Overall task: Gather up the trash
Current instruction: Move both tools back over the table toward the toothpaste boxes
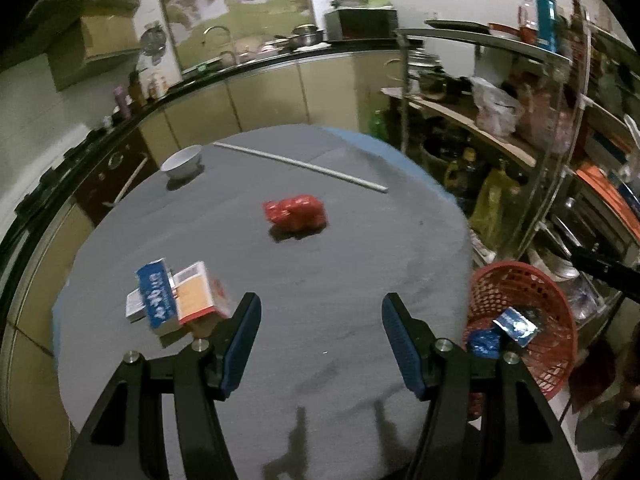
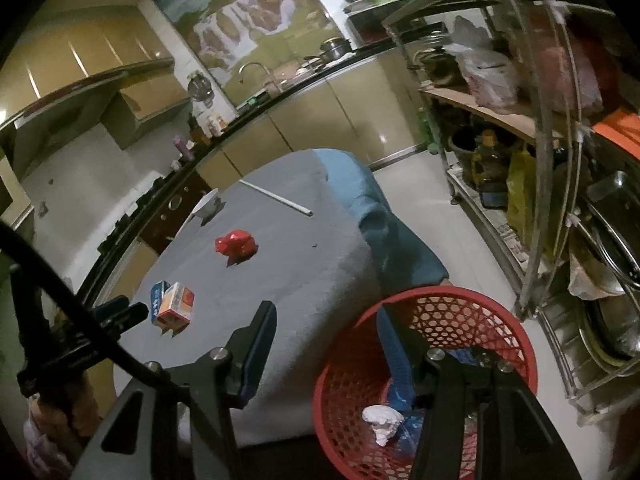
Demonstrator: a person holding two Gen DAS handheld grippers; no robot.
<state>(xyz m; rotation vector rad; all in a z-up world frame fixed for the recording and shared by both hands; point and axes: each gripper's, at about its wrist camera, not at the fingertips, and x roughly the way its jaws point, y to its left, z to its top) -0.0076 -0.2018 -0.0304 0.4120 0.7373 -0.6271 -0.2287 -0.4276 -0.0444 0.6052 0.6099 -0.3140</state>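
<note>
1. On the grey table, trash is left: 2 small cartons near the left edge and a red crumpled wrapper mid-table.
2. Left gripper hovers wide and empty beside the cartons; right gripper is also spread, empty, over the red basket, which already holds scraps.
3. Likely step: reaching for the next pickup.
4. Cartons' long axes run roughly away from the camera, so closing across their width looks best.
</note>
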